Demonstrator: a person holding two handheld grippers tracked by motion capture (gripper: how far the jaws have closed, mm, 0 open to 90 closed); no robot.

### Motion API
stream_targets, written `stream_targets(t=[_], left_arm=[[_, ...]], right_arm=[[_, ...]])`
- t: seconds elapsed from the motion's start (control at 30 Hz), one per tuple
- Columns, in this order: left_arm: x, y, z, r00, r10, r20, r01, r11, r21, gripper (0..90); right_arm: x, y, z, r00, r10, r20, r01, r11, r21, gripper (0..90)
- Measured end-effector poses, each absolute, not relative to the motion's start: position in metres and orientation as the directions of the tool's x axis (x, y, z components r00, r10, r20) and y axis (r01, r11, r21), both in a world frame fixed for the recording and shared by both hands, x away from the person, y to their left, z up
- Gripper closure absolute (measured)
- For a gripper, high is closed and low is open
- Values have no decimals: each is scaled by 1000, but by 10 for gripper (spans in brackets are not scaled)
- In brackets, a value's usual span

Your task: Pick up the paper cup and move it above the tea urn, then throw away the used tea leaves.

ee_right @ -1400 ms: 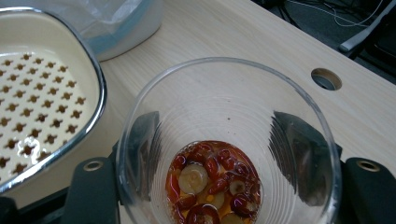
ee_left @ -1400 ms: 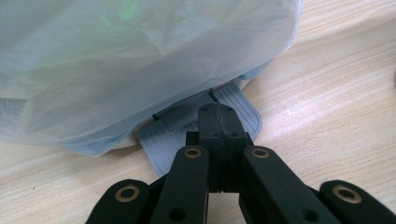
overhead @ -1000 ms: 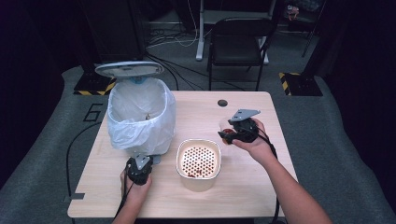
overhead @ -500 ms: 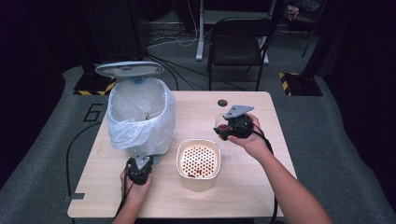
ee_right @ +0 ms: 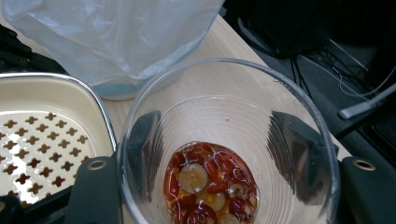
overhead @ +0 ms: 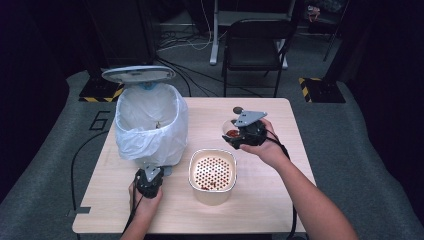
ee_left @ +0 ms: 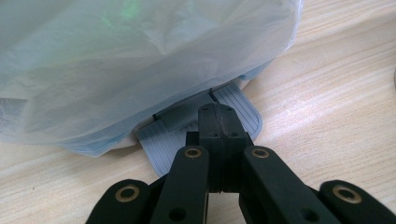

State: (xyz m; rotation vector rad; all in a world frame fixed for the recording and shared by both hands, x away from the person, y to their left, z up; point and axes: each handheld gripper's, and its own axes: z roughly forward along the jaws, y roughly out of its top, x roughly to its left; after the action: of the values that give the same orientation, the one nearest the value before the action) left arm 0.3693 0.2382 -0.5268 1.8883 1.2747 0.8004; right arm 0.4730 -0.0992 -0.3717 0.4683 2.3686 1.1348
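Between the black jaws of the right gripper [ee_right: 215, 186] sits a clear plastic cup [ee_right: 229, 140], one jaw pressed to each side of its wall and seen blurred through the plastic. At its bottom lies a small heap of red berries and pale round slices in liquid; the cup's near rim is cut off by the lower edge of the right gripper view. From above, the right gripper [overhead: 239, 136] and the person's hand cover most of the cup [overhead: 231, 131], held above the table [overhead: 280, 195] just beyond the cream strainer basin [overhead: 212, 172].

At the table's near left, the left gripper [ee_left: 219, 126] has its jaws pressed together with nothing between them, their tips on the grey ribbed pedal [ee_left: 236, 105] of the bin [overhead: 150, 125]. A white bag [ee_left: 140, 56] drapes over the bin, hiding its body and the pedal's hinge. Whether the tips bear down on the pedal is hard to tell. The bin's lid [overhead: 139, 74] stands raised.
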Motion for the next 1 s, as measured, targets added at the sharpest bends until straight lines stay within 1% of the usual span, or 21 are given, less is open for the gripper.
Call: stream_targets(t=[0.03, 0.23, 0.3, 0.53, 0.63, 0.73, 0.83, 0.93, 1.0], left_arm=[[369, 238, -527, 322, 941, 102, 501, -261, 825, 900], [369, 238, -527, 321, 942, 98, 502, -258, 825, 900], [369, 238, -527, 321, 942, 100, 502, -259, 825, 900], [369, 238, -527, 322, 942, 101, 502, -259, 825, 900], [369, 238, -527, 321, 942, 99, 502, -258, 825, 900], [369, 239, -527, 322, 942, 97, 502, -257, 826, 900], [369, 239, -527, 322, 942, 96, 503, -256, 826, 900], [369, 239, -527, 322, 942, 96, 504, -256, 825, 900], [369, 239, -527, 321, 942, 96, 503, -256, 826, 900]], right_arm=[[472, -97, -371, -837, 471, -279, 75, 604, 794, 354], [470, -93, -371, -844, 430, -322, 21, 627, 779, 354], [470, -90, -370, -847, 400, -350, -17, 639, 769, 354], [469, -85, -366, -850, 366, -378, -64, 640, 766, 350], [470, -82, -366, -850, 335, -406, -99, 656, 749, 349], [469, -81, -366, -852, 322, -412, -112, 658, 745, 350], [467, -81, -365, -849, 304, -432, -140, 659, 739, 352], [462, -80, -362, -835, 278, -475, -199, 653, 731, 355], [460, -79, -362, -829, 274, -488, -211, 655, 725, 355]])
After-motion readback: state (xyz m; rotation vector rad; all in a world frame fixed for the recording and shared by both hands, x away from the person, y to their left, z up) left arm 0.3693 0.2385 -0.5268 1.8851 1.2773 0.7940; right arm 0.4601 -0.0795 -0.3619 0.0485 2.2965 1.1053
